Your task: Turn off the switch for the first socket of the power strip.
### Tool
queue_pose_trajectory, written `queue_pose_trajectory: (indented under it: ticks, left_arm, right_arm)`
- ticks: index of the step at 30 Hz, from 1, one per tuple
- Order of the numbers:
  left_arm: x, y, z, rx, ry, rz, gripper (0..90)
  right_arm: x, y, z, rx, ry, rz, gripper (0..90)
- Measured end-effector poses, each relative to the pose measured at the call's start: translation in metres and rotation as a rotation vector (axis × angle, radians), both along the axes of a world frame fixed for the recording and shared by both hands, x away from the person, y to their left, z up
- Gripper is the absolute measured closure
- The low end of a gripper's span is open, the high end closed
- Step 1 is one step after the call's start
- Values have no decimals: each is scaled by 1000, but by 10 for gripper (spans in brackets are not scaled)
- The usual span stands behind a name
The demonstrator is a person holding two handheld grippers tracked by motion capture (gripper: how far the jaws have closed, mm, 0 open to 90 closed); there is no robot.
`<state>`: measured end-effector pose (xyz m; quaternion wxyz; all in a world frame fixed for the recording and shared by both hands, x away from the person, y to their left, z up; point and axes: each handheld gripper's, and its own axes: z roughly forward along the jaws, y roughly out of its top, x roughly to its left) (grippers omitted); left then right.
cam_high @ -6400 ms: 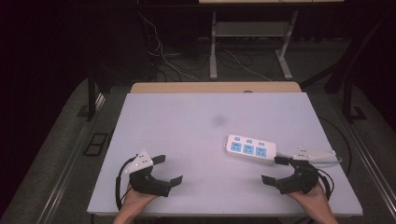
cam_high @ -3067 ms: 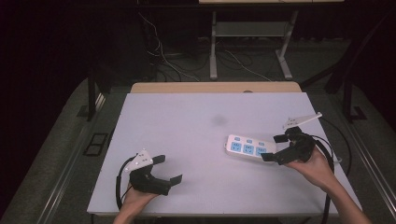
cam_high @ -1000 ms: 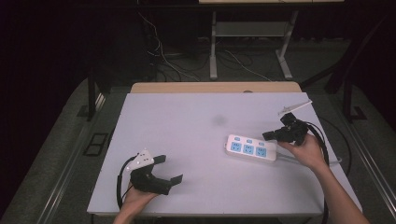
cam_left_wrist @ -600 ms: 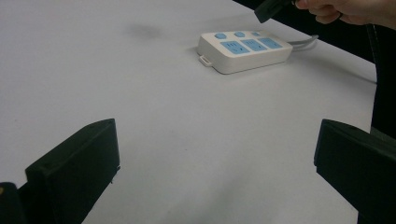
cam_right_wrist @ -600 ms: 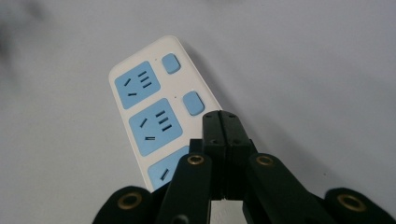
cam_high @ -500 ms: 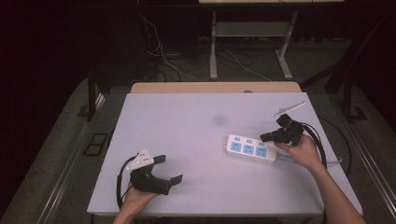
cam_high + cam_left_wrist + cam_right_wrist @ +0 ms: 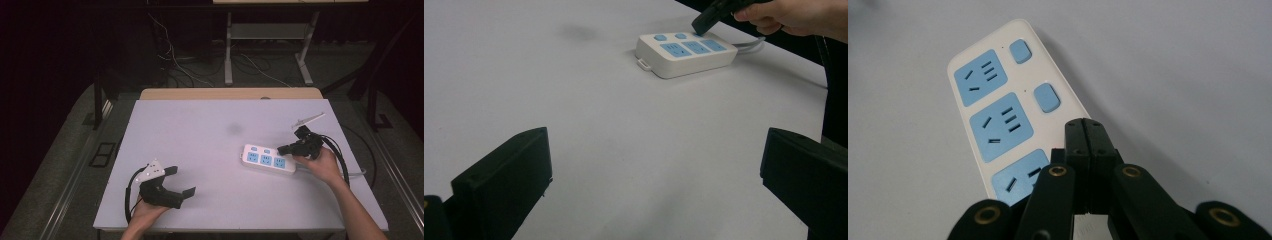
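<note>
The white plastic power strip with three blue sockets and blue rocker switches [image 7: 268, 161] lies flat on the pale grey worktop [image 7: 220, 135], toward its right edge and about midway between the near and far edges, its cord running off to the right. The right gripper [image 7: 283, 149] is right over it, clenched tight with nothing between the jaws: in the right gripper view the two black jaws are pressed together into a single tip [image 7: 1084, 131]. That tip sits above the strip's switch side, at the end nearest the cord, just past the second blue switch [image 7: 1046, 97]; whether it actually touches the casing cannot be told. The left gripper view catches the same tip from across the worktop, angled down at the far long edge of the strip [image 7: 686, 52], with the person's hand behind it.

Over at the near-left corner of the worktop, the left gripper [image 7: 184, 181] rests low in the person's other hand, released, jaws spread wide with bare worktop between them, pointing toward the strip and well apart from it.
</note>
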<state>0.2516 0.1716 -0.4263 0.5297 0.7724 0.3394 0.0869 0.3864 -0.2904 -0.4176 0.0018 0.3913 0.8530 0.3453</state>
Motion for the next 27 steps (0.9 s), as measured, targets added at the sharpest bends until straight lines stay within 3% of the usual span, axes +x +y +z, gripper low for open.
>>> queue_pose_trajectory:
  ticks: [7,27]
  left_arm:
    - [0,-1,0,2,0,-3,0]
    - [-1,-1,0,2,-1,-4,0]
  right_arm:
    - [-1,2,1,-20,-11,17,900]
    - [1,0,-3,3,3,13,900]
